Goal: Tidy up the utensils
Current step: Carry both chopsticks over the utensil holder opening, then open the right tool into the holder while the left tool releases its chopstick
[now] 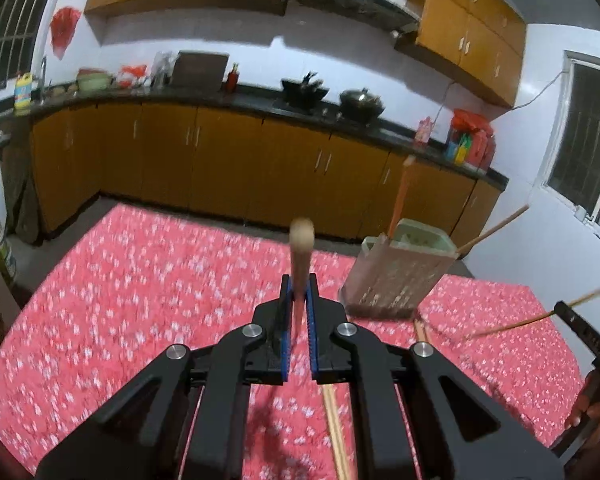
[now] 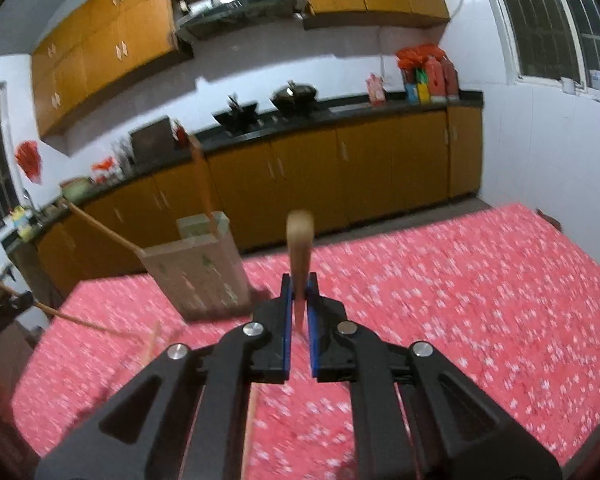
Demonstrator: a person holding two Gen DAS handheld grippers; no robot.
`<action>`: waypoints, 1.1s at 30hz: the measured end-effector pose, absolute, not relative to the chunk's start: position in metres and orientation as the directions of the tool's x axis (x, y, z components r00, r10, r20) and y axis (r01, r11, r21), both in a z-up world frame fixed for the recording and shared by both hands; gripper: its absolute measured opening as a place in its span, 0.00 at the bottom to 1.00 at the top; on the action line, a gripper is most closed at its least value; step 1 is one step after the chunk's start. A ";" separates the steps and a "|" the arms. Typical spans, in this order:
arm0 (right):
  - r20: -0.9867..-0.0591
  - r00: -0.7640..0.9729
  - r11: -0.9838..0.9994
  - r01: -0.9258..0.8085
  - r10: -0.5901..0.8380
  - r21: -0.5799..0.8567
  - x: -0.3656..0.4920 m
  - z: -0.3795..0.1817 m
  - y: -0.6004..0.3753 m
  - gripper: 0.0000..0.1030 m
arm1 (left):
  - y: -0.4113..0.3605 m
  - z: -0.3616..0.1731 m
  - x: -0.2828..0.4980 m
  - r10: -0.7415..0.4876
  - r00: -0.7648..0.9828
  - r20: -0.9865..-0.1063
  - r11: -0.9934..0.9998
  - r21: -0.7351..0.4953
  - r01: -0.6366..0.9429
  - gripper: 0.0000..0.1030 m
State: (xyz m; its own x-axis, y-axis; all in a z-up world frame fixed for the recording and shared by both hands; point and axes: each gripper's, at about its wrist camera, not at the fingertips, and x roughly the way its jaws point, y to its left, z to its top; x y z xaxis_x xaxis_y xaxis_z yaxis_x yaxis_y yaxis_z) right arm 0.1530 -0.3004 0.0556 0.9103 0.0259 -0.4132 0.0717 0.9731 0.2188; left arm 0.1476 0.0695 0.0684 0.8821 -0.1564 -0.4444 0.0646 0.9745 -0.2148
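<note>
While blurred, both tongs, left [image 1: 299, 300] and right [image 2: 299, 298], pinch chopsticks [image 1: 301, 248].

Orange-brown kitchen cabinets [image 1: 220, 160], black countertop [image 1: 252, 98], white walls [image 2: 540, 152], barred window [image 1: 588, 136].

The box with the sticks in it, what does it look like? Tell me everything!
The chopstick holder is a pale, boxy plastic container with a greenish rim and slotted brownish walls. It stands upright on the red flowered tablecloth, near the far edge. One orange chopstick stands in it; another leans out sideways. No gripper touches it.
</note>
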 end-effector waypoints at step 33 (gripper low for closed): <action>-0.296 0.938 0.975 -0.128 0.178 0.182 0.254 0.147 -0.228 0.10 | -0.027 0.146 0.226 -0.218 0.945 -0.245 0.966 -0.189 0.174 0.07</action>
State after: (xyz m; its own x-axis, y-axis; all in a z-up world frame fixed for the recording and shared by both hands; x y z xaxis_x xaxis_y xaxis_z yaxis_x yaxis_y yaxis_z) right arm 0.2539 -0.2278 0.1472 0.9384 0.1785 -0.2959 -0.1280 0.9749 0.1820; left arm 0.2263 -0.0274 0.1462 0.9449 -0.2175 -0.2445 0.1736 0.9665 -0.1891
